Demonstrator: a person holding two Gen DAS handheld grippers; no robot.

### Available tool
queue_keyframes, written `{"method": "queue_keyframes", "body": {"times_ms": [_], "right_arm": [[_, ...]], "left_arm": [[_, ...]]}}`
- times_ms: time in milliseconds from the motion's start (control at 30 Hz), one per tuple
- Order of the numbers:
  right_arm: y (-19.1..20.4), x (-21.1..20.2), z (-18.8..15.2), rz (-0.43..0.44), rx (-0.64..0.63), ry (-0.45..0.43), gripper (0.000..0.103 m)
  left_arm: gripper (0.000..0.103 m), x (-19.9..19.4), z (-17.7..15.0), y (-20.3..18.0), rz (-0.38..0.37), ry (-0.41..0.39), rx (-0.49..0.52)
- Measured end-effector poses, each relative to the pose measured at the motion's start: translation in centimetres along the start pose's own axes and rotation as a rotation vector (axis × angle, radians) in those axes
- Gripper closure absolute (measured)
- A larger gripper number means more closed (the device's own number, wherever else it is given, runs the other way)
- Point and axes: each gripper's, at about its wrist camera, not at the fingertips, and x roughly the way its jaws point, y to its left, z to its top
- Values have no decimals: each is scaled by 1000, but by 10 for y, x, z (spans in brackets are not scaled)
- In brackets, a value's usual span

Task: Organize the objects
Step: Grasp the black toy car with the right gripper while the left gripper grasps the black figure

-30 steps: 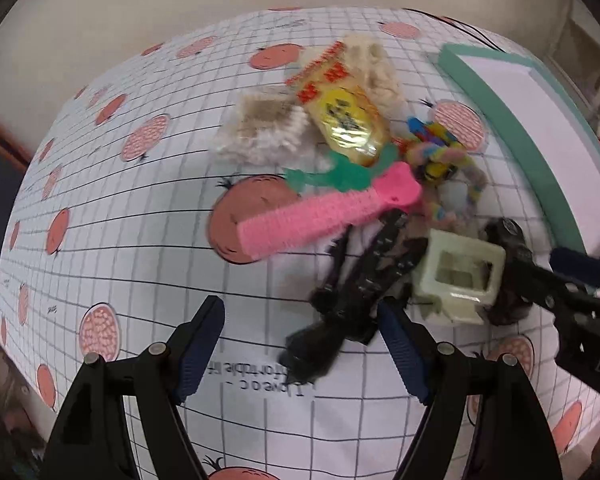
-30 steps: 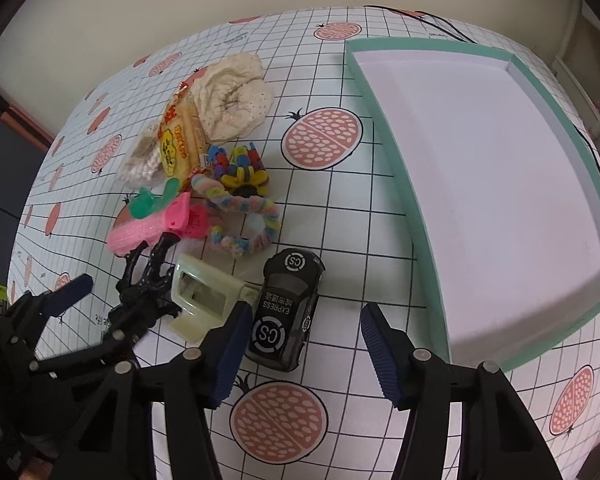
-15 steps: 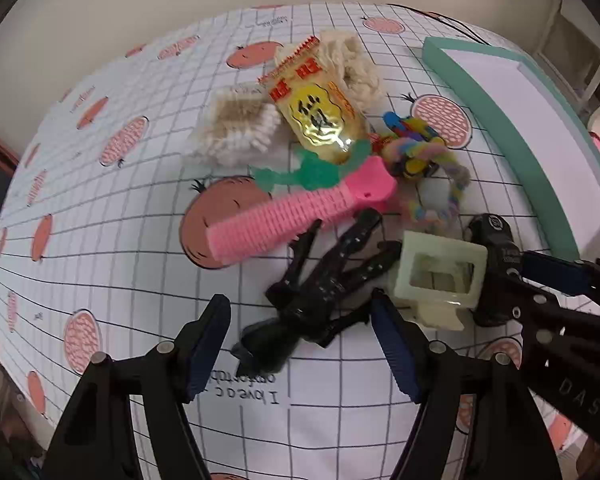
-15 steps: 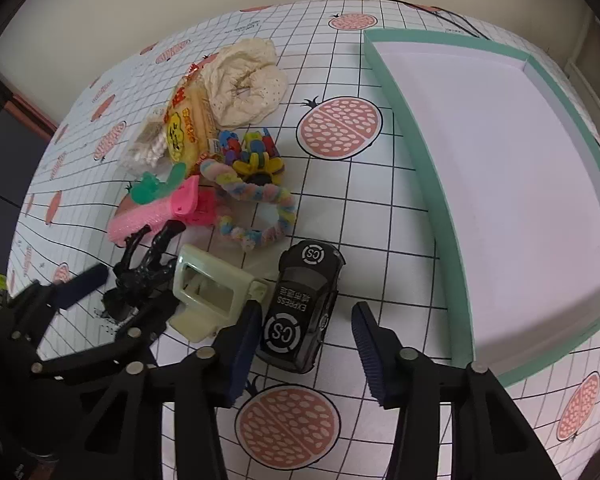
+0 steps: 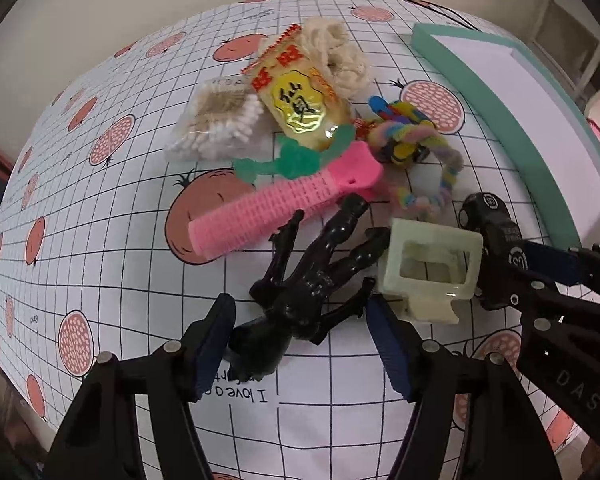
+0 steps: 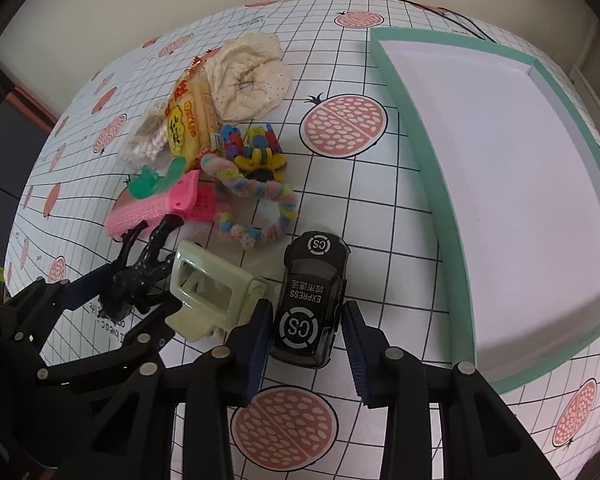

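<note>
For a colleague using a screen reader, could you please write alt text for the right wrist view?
The open right gripper straddles a black toy car on a gridded tablecloth, beside an empty teal-rimmed tray. To its left, the left gripper reaches a black figurine near a cluttered toy pile.

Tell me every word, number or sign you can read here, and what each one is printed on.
"CS": white roundels on the black toy car, hood and roof.
"EXPRESS": on the car's roof, with small characters beside it, too small to read.
"I love o...": upside down on the tablecloth, partly hidden by the black figure.
"DAS": on the right tongs.
Snack packet: red and gold characters, not legible.
Tablecloth's far edge: blurred print.
</note>
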Motion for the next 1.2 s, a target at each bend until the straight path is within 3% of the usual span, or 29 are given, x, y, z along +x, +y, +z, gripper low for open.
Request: {"method": "queue_keyframes", "body": {"times_ms": [300, 433, 733, 867, 1200], "right_arm": [[-3, 4, 3, 17, 20, 0, 65], [18, 21, 14, 10, 14, -4, 65], [12, 19, 13, 19, 25, -4, 65], [13, 20, 16, 28, 33, 3, 66], [10, 11, 10, 37, 30, -11, 67]], "left_arm": [[40, 0, 2, -6, 5, -8, 11], [40, 1, 3, -5, -13, -8, -6], [40, 6, 6, 3, -47, 0, -42], [46, 6, 7, 1, -60, 10, -34], [47, 0, 8, -5, -51, 27, -35]]}}
